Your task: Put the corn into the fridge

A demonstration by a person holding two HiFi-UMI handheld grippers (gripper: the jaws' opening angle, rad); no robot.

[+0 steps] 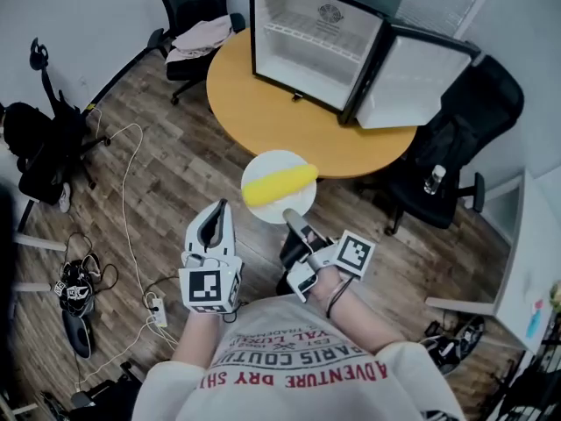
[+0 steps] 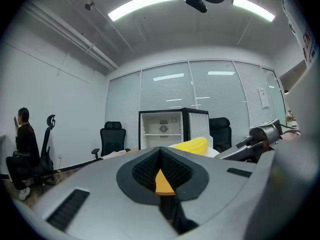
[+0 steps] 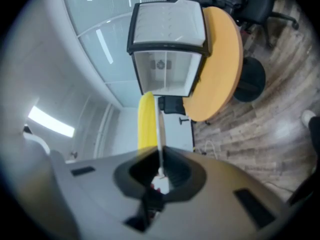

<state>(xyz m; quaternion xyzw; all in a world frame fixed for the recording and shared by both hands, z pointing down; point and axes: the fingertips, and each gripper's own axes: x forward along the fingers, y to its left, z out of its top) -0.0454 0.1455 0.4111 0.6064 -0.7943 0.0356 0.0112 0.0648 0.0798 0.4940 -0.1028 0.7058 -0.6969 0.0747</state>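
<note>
A yellow corn cob [image 1: 279, 184] lies on a round white plate [image 1: 263, 163] held in the air in front of the round wooden table [image 1: 263, 112]. My right gripper [image 1: 289, 216] is shut on the plate's near rim. In the right gripper view the plate [image 3: 160, 134] shows edge-on between the jaws, with the corn [image 3: 146, 121] beside it. My left gripper [image 1: 219, 207] hangs shut and empty just left of the plate. A small fridge [image 1: 316, 38] stands on the table, its door [image 1: 412, 82] swung open to the right and its inside white and bare. The left gripper view shows the corn [image 2: 192, 145] in front of the fridge [image 2: 162, 129].
Black office chairs ring the table: one with clothes [image 1: 200, 38] at the back left, one with a bottle [image 1: 436, 180] at the right. Cables and a power strip [image 1: 158, 307] lie on the wooden floor at the left. A seated person [image 2: 25, 139] is far left.
</note>
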